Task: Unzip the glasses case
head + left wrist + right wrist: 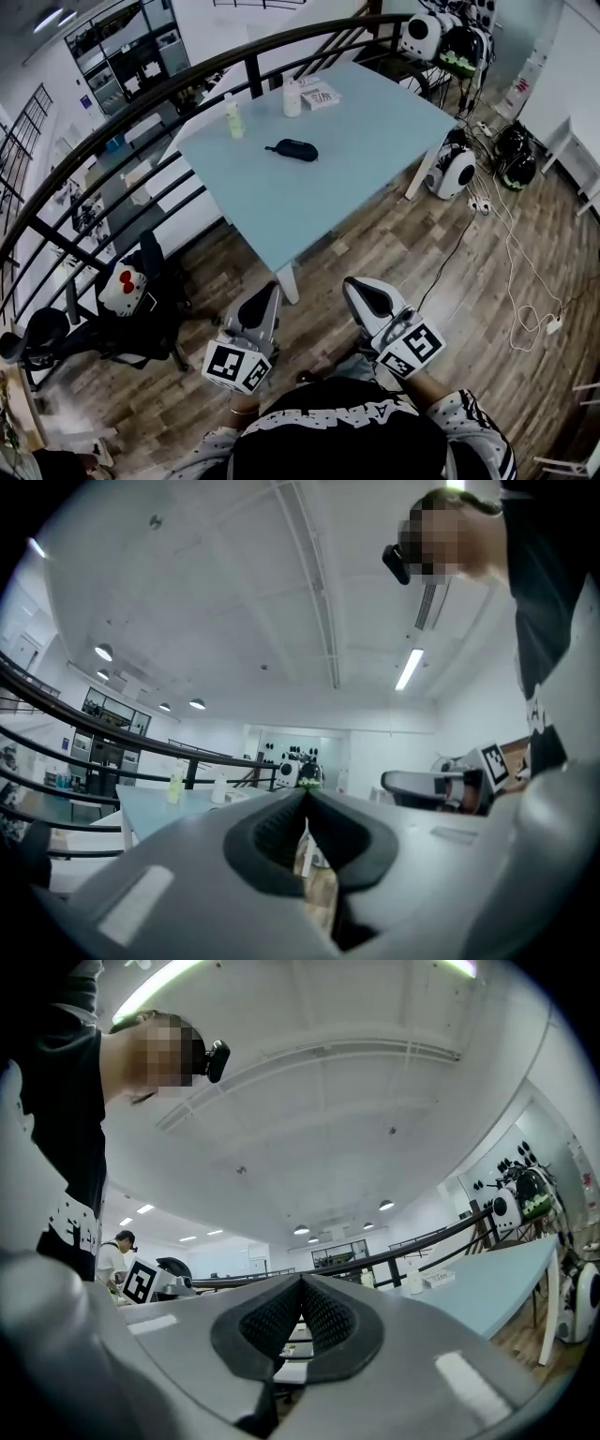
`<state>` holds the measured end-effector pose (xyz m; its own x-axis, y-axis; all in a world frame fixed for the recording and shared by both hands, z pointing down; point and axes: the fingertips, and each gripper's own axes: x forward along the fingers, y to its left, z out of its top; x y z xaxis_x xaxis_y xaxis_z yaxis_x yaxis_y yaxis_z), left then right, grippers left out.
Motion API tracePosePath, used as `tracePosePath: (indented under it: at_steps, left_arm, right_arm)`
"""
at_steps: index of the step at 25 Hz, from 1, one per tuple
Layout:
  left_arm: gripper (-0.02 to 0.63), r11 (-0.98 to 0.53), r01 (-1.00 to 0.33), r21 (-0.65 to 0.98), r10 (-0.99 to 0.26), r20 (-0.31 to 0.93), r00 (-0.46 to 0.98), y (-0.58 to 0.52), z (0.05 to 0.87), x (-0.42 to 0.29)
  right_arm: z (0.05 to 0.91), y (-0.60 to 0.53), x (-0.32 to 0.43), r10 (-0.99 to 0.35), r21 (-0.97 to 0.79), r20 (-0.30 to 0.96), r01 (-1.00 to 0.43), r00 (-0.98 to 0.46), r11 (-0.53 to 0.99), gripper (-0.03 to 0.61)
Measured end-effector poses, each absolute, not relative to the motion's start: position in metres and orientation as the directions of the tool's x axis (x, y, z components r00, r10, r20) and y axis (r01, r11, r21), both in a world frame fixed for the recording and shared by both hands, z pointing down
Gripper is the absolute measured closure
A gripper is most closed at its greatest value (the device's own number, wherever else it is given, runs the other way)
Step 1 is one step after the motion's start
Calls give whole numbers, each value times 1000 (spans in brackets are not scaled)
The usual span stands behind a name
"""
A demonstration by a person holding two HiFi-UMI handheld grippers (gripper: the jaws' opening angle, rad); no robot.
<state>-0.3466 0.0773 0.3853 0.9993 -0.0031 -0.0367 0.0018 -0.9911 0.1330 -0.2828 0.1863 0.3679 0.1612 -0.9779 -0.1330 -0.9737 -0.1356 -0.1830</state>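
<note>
**Close to the chest, two shut and empty grippers; the case waits on the table ahead**

Nearest the head camera is the person's black shirt [337, 441]. Just beyond it the left gripper [269, 292] and the right gripper [360, 285] hang side by side over the wooden floor [469, 272], both pointing roughly level toward the table [375, 131].

In the left gripper view the jaws meet at their tips with nothing between them; only floor shows through the gap lower down. The right gripper view shows the same, with the ribbed pads [281, 1316] closed against each other and no object in the grip. Carrying them shut and low looks like a resting pose for walking up, not a working one.

The glasses case [292, 149], dark and oval, lies flat on the pale blue table toward its far side. It is well apart from both grippers and untouched. A yellow-green bottle [233, 119], a white bottle [292, 97] and some printed papers [320, 95] stand behind it near the far edge, beside the dark railing [187, 84].

The unzipping has not begun. I judge that one gripper will have to pin the case down so that it does not slide while the other pinches the small zipper pull, which cannot be made out from here.
</note>
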Motion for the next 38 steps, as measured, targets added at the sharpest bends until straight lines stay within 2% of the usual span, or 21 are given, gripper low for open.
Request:
tracePosePath:
  at_steps: [6, 18, 31, 38]
  left_arm:
    - [614, -995, 31, 91, 29, -24, 999, 95, 377, -314]
    - [614, -998, -24, 66, -24, 3, 1000, 113, 374, -235]
    - [614, -997, -9, 80, -9, 4, 1000, 165, 373, -150]
    - [614, -997, -33, 73, -32, 23, 999, 188, 378, -129]
  right_arm:
    - [372, 206, -239, -966, -222, -155, -960, 208, -171, 592]
    - [379, 222, -144, -966, -246, -179, -959, 189, -142, 592]
    - [385, 274, -71, -970, -241, -160, -960, 183, -141, 592]
    - [391, 292, -45, -974, -247, -159, -962, 159, -117, 592]
